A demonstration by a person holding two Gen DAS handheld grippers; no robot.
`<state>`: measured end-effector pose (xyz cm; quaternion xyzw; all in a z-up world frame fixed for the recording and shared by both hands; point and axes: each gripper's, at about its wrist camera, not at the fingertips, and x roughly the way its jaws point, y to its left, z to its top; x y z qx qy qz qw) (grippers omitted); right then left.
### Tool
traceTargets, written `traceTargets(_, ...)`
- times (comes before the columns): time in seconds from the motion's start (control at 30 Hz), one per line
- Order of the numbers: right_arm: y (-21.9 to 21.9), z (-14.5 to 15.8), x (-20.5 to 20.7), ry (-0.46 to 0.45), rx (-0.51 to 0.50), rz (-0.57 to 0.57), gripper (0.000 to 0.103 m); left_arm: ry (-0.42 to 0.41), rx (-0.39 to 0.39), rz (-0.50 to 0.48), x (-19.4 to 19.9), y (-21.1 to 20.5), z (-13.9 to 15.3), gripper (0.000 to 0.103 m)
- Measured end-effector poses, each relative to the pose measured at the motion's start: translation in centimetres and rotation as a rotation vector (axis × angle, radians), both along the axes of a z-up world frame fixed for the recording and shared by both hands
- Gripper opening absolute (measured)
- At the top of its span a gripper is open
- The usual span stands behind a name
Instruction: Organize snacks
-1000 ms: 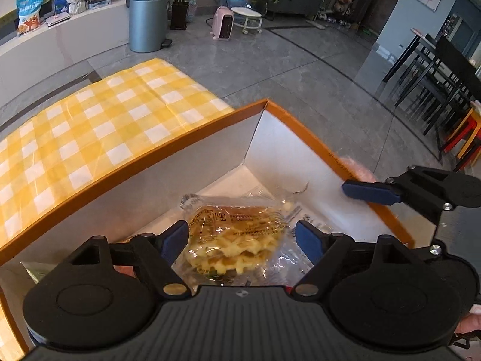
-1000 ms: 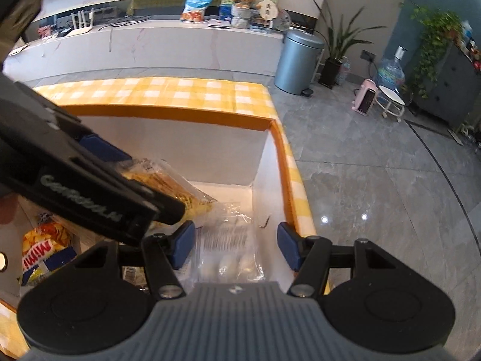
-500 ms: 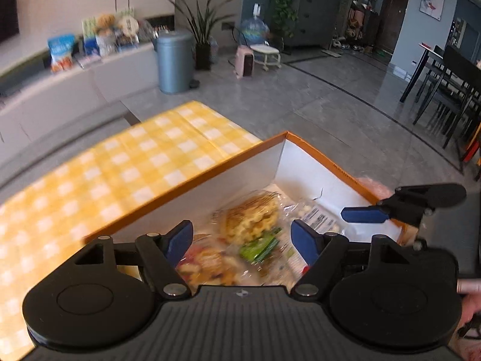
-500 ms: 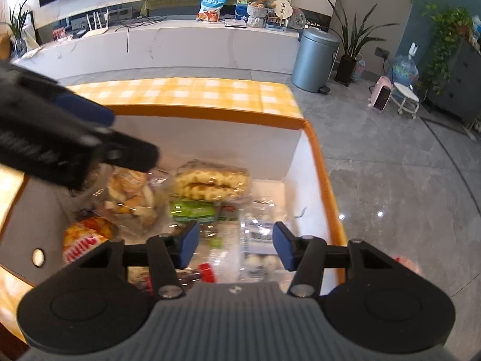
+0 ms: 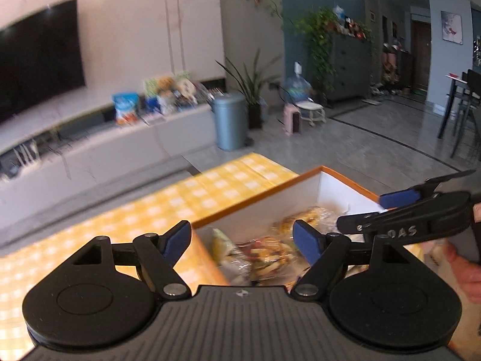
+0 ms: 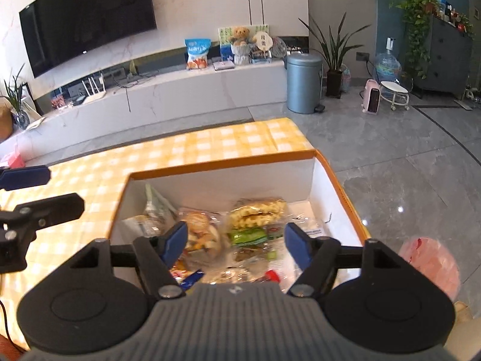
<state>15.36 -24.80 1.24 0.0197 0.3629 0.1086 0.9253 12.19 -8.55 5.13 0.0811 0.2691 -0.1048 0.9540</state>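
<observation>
An orange-rimmed white box (image 6: 222, 162) (image 5: 258, 191) stands on the yellow checked tablecloth (image 6: 90, 177) and holds several wrapped snacks. A waffle pack (image 6: 257, 212) lies in its middle, with a green packet (image 6: 248, 236) below it and a bun pack (image 6: 200, 228) to the left. My right gripper (image 6: 236, 242) hovers above the box, its jaws opening, nothing between them. My left gripper (image 5: 242, 240) is over the box's left rim, jaws opening and empty. In the right wrist view the left gripper (image 6: 33, 192) shows at the left edge. The right gripper's fingers (image 5: 399, 198) show in the left wrist view.
A pink bag (image 6: 430, 267) lies right of the box, off the table edge. Beyond the table are a grey floor, a blue-grey bin (image 6: 303, 82), a plant (image 6: 333, 57) and a long white TV bench (image 6: 168, 93) with items on it. A hand (image 5: 464, 270) holds the right gripper.
Both grippers have risen and drawn back from the box. The left one let go of the waffle pack, which now lies in the box, and swung left over the rim. Both jaws are wider.
</observation>
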Motion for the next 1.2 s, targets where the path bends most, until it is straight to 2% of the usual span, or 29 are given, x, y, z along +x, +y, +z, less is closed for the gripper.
traceTargets(0.27,3.0,2.1,-5.7,-0.07,0.04,0.051,0.082,-0.103,0.026,0.103,-5.0,1.7,0.4,0.095)
traceTargets(0.4,4.7,2.8,-8.7,-0.15,0.033,0.078,0.089,-0.135,0.017,0.168,-6.3,2.3,0.2,0.096)
traceTargets(0.57,5.8,3.2,-11.0,-0.219,0.002,0.097,0.094,-0.146,-0.008,0.247,-7.2,2.7,-0.8,0.097)
traceTargets(0.7,5.9,2.9,-12.3,-0.264,-0.06,0.056,0.096,-0.141,-0.003,0.276,-7.0,2.3,-2.3,0.097)
traceTargets(0.9,4.9,0.8,-12.4,-0.189,-0.116,-0.015,0.096,-0.024,0.044,0.257,-6.2,0.9,-5.2,0.097)
traceTargets(1.0,4.0,-0.6,-12.2,-0.142,-0.115,-0.049,0.096,0.035,0.028,0.224,-5.8,0.5,-6.0,0.097)
traceTargets(1.2,2.8,-2.1,-11.1,-0.073,-0.109,-0.097,0.096,0.09,0.019,0.217,-5.6,0.1,-7.0,0.097)
